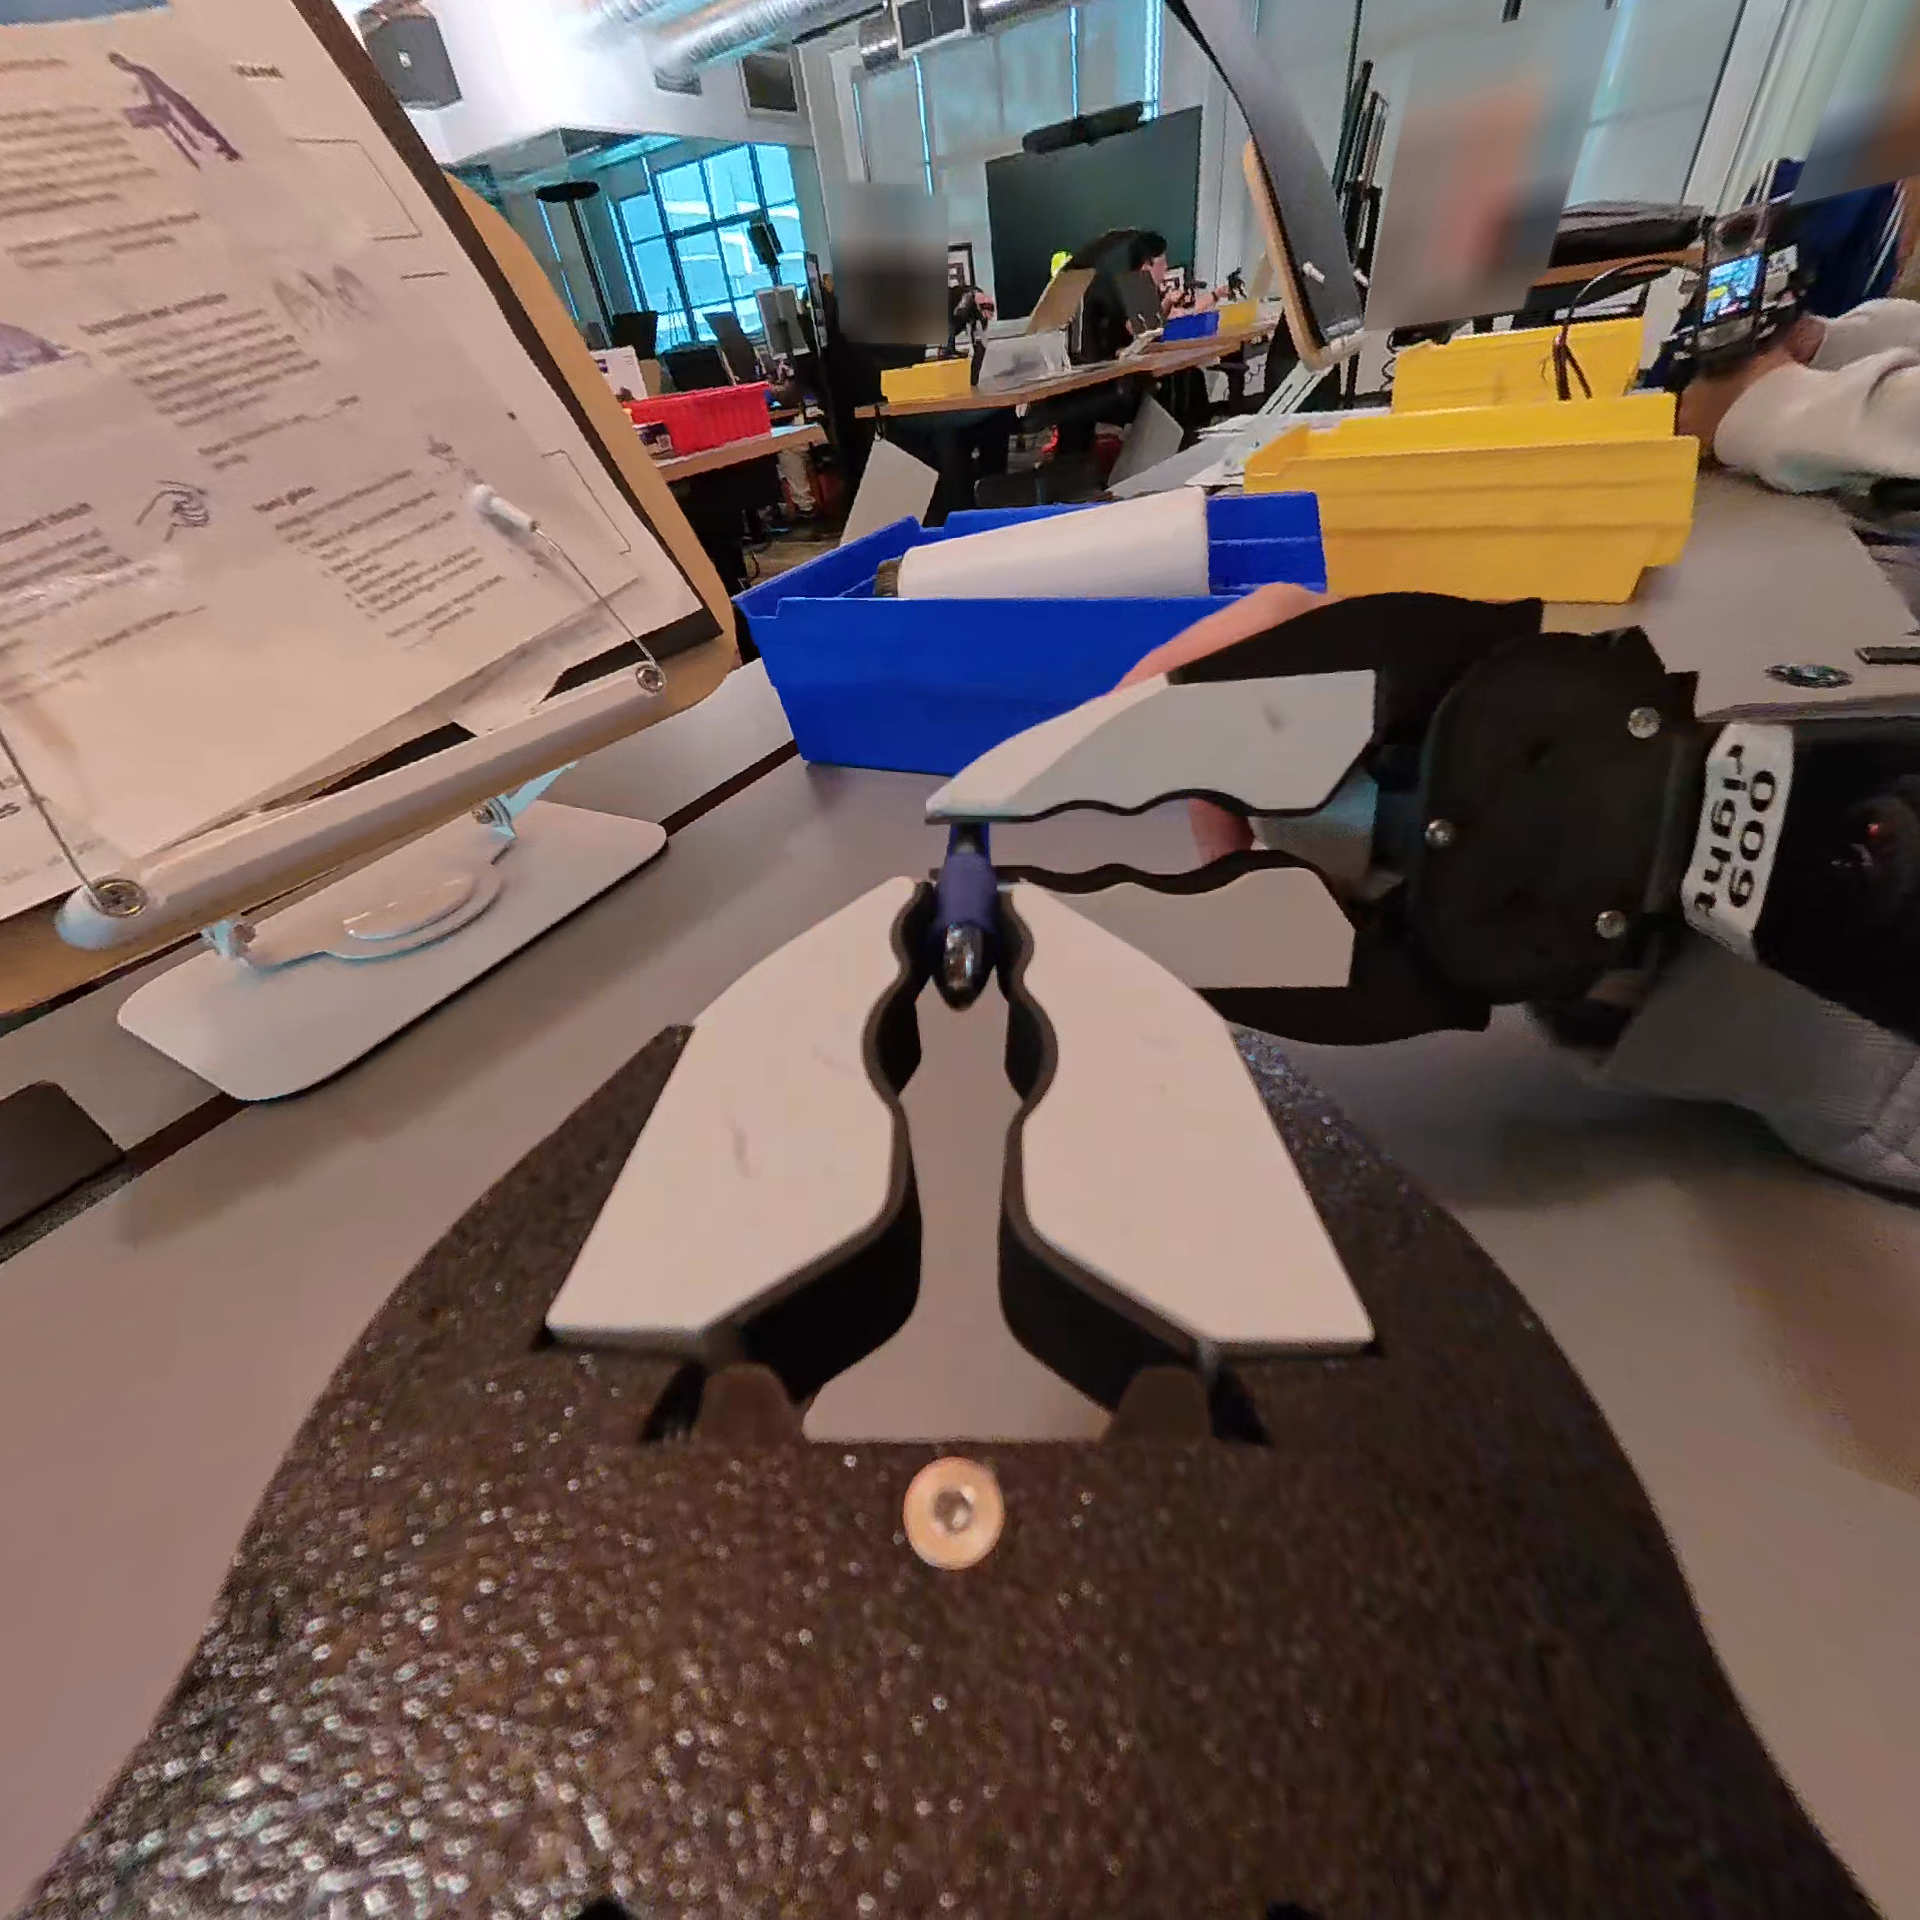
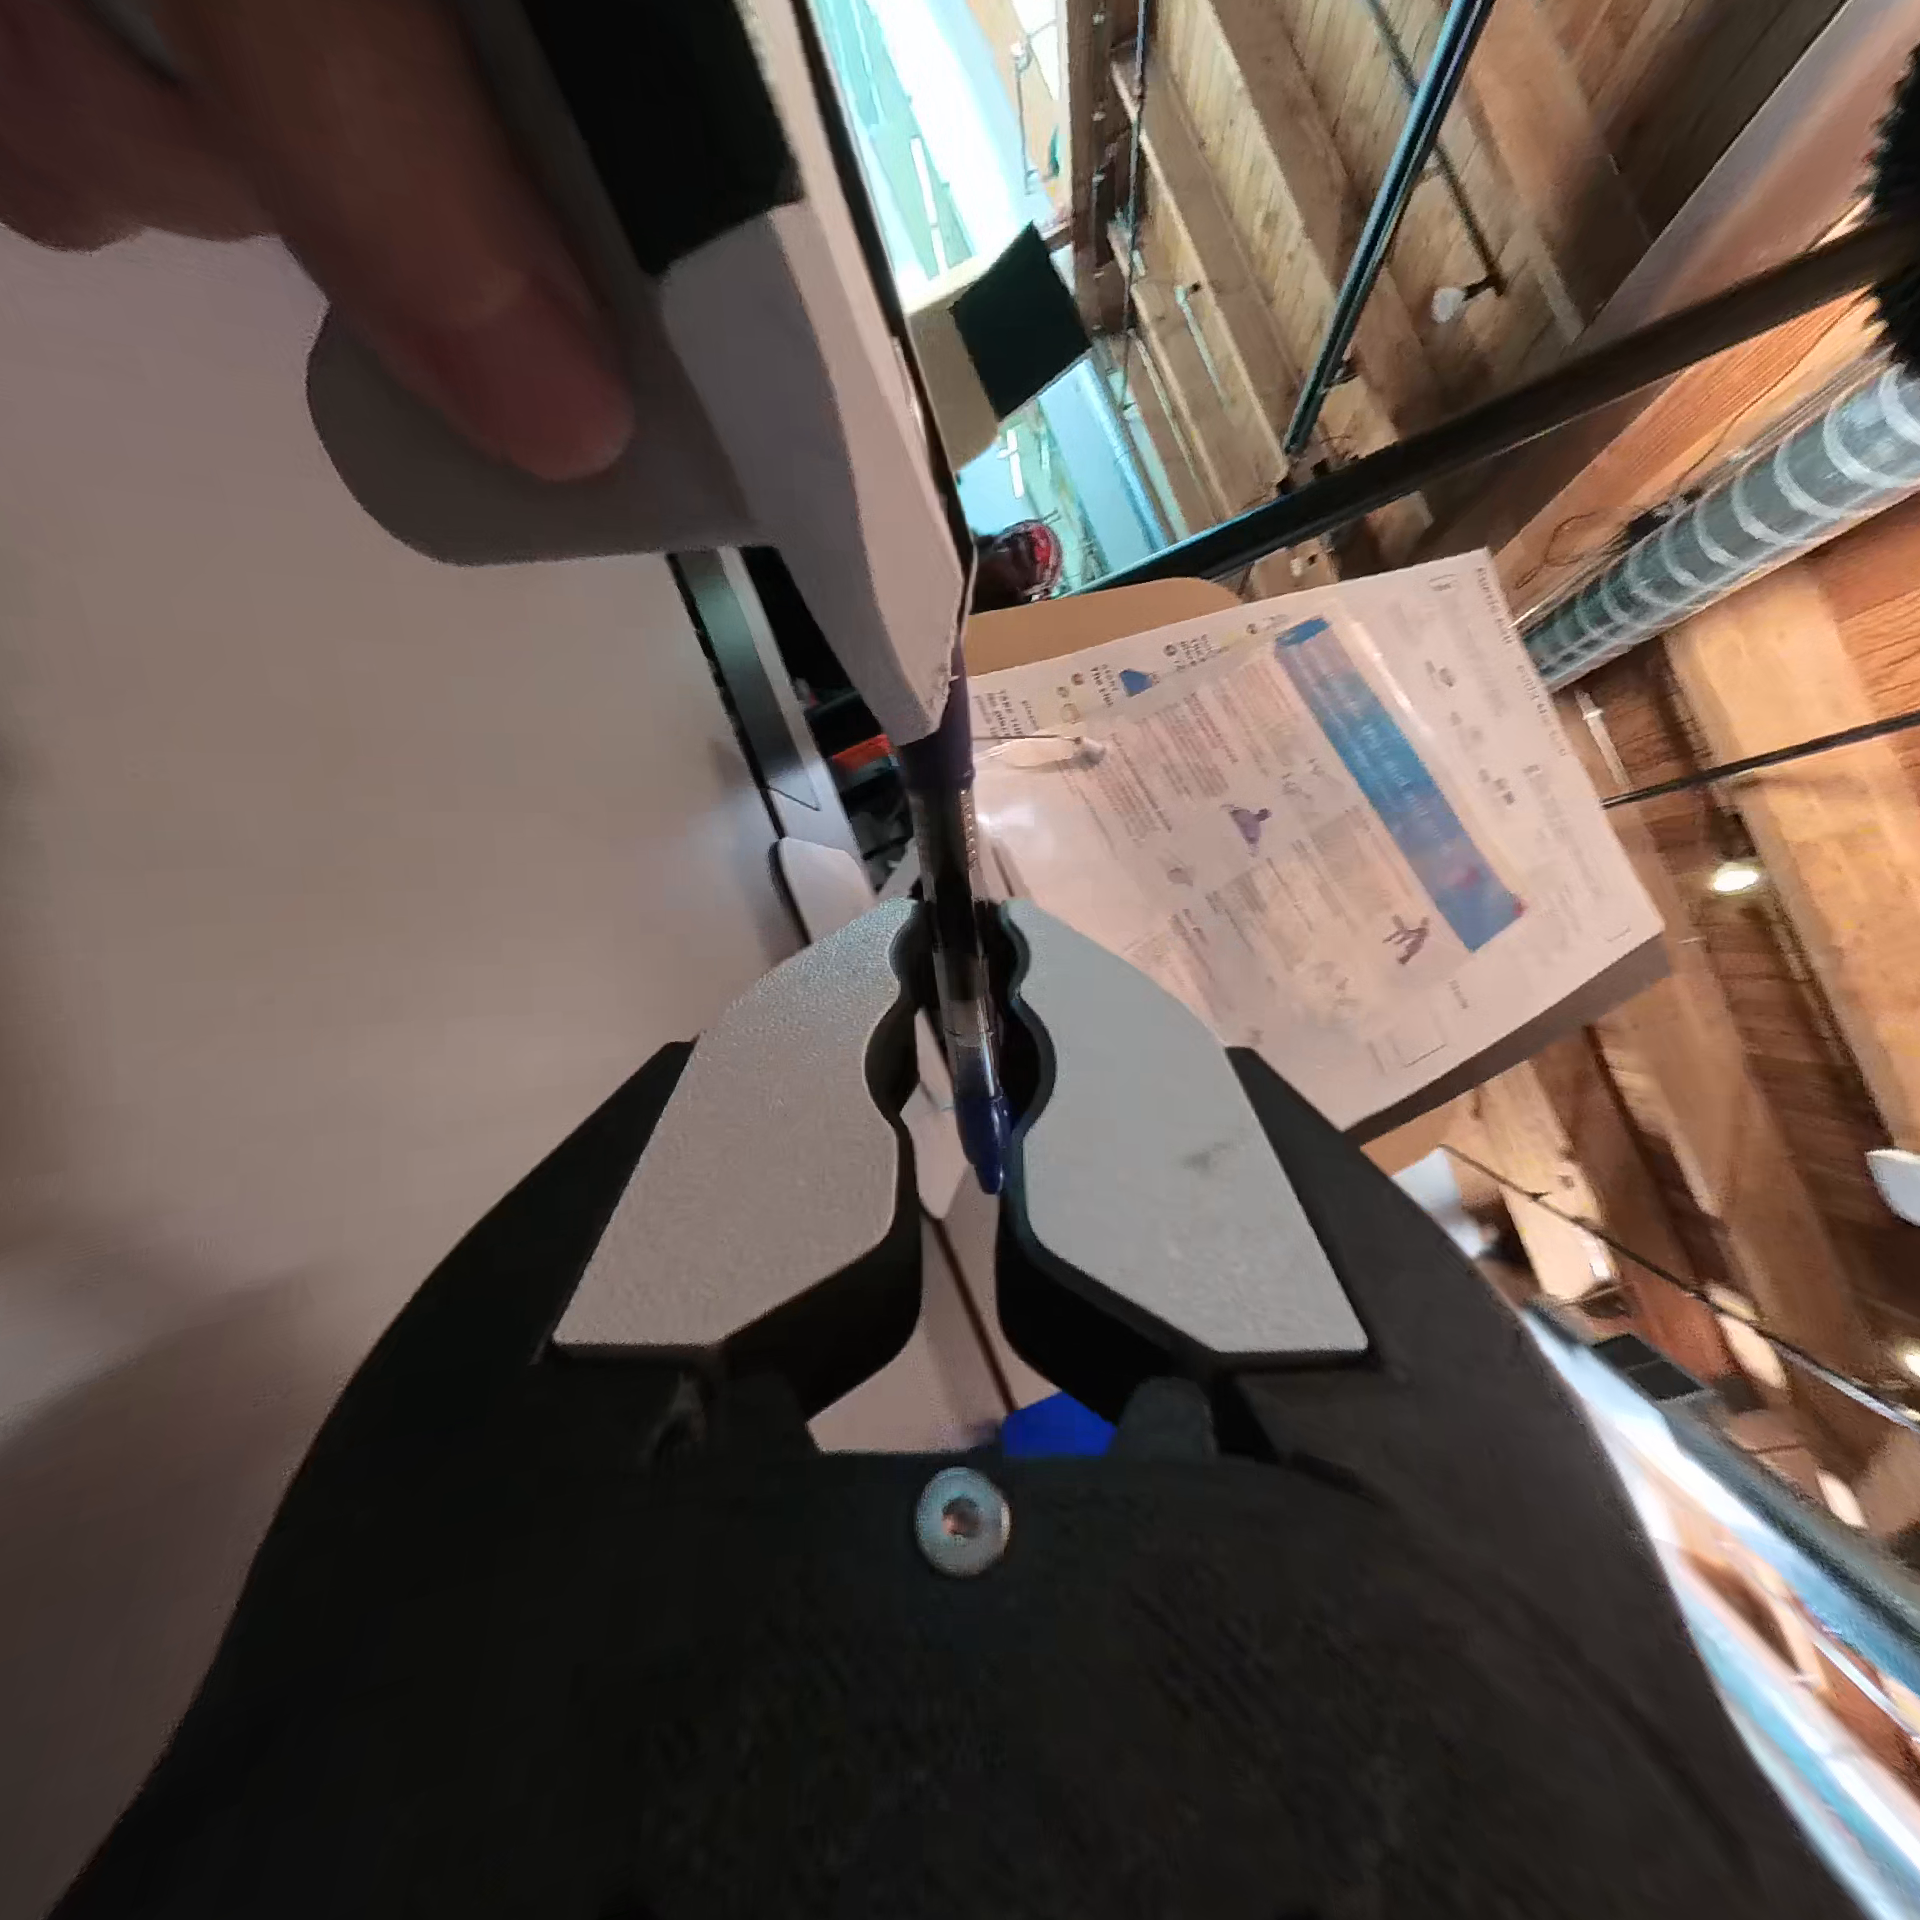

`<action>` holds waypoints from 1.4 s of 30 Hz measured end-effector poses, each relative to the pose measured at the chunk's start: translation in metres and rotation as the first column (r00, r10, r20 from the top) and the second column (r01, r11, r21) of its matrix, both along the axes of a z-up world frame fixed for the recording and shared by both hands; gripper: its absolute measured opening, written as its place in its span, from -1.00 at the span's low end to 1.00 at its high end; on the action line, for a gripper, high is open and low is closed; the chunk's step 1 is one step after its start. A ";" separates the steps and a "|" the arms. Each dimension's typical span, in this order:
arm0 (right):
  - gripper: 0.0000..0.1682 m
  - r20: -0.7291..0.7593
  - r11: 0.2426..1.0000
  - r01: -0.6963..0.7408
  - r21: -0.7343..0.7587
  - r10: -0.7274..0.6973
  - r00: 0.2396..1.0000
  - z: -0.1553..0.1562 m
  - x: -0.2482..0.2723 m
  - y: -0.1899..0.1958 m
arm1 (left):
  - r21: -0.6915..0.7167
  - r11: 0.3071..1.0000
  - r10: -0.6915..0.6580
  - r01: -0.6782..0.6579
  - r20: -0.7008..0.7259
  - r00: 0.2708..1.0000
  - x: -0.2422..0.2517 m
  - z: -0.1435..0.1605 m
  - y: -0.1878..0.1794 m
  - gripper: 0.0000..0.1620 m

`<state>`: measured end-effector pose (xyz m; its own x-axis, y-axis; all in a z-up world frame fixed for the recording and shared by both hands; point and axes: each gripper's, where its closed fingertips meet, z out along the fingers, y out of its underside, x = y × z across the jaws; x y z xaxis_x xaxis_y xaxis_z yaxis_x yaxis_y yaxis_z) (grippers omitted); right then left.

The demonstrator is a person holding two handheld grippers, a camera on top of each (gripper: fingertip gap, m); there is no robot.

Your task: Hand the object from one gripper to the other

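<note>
A blue pen [image 1: 963, 930] is held above the grey table between both grippers. In the left wrist view, my left gripper [image 1: 963, 899] is shut on the pen near its metal tip. My right gripper [image 1: 971, 847] reaches in from the right, turned on its side, with the pen's barrel between its fingertips. In the right wrist view, my right gripper [image 2: 956, 930] is shut on the pen [image 2: 966, 1039] in the notch near its fingertips. The left gripper's finger [image 2: 831, 468] comes down from the top and covers the pen's far end.
A white document stand with a printed sheet [image 1: 312, 416] stands at the left. A blue bin [image 1: 935, 675] holding a white roll [image 1: 1049, 551] sits behind the grippers, and yellow bins [image 1: 1486, 499] are at the back right. Another person's sleeve [image 1: 1829, 395] rests at the far right. Left and right tips are no more than a few centimetres apart.
</note>
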<state>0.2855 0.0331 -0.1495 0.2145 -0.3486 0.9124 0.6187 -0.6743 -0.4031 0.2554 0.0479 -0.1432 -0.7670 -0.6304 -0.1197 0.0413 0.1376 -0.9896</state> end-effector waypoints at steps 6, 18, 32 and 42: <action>-0.88 -0.364 0.886 -0.100 0.453 0.287 0.886 0.016 -0.009 0.005 | -0.090 0.995 -0.038 0.050 0.133 0.990 -0.009 0.015 0.000 -0.63; -0.88 -0.452 0.392 0.240 0.888 0.838 0.307 0.025 -0.010 0.003 | 0.197 0.969 0.091 -0.150 0.280 0.956 0.007 -0.018 -0.009 -0.63; -0.89 -0.357 0.283 0.301 0.911 0.906 0.227 0.030 -0.014 0.004 | 0.185 0.968 0.107 -0.170 0.307 0.945 0.007 -0.015 -0.006 -0.84; -0.44 -0.318 0.217 0.328 0.919 0.902 0.294 0.036 -0.006 -0.006 | 0.344 0.764 0.146 -0.546 0.732 0.666 0.010 0.011 0.017 -0.88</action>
